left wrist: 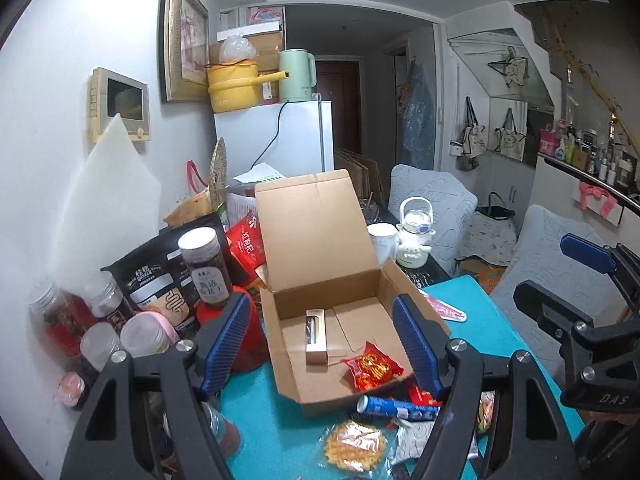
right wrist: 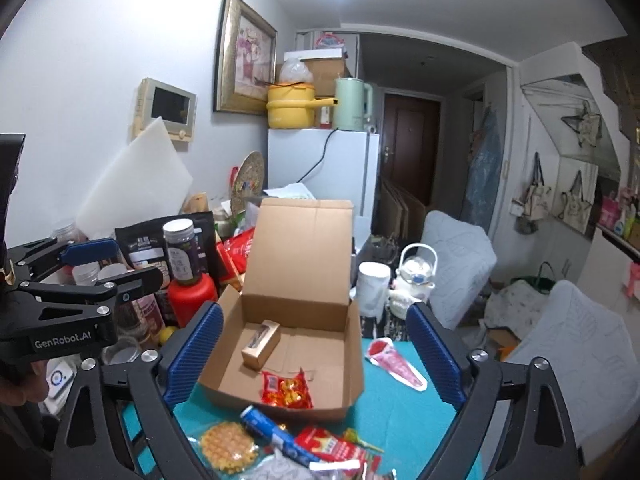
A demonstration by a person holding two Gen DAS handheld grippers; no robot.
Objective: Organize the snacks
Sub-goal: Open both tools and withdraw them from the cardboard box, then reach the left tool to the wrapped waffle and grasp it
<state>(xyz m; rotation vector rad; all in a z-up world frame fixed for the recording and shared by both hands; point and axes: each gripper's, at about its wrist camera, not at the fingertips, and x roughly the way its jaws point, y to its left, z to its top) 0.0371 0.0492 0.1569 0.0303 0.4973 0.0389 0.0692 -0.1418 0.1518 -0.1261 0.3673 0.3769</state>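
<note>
An open cardboard box [left wrist: 312, 232] [right wrist: 300, 248] stands on the teal table [left wrist: 480, 320] [right wrist: 400, 408], lid tipped back. In it lie a small tan carton [left wrist: 316, 336] [right wrist: 260, 344] and a red snack packet [left wrist: 372, 366] [right wrist: 286, 390]. My left gripper [left wrist: 320, 344] hovers before the box, open and empty. My right gripper [right wrist: 316, 354] is open wide, also empty; it shows at the right edge of the left wrist view [left wrist: 560, 276]. The left gripper [right wrist: 116, 266] shows at the left of the right wrist view. Loose near the box front: a waffle pack [left wrist: 354, 444] [right wrist: 230, 446], a blue tube [left wrist: 396, 406] [right wrist: 272, 432], a red packet [right wrist: 332, 446].
Jars [left wrist: 208, 268], black pouches [left wrist: 156, 284] and a red bottle [right wrist: 192, 296] crowd the table's left side. A pink packet [right wrist: 396, 362] lies right of the box. A white mug [right wrist: 374, 284] and white flask [left wrist: 414, 236] stand behind it. Padded chairs [right wrist: 456, 264] are at the right.
</note>
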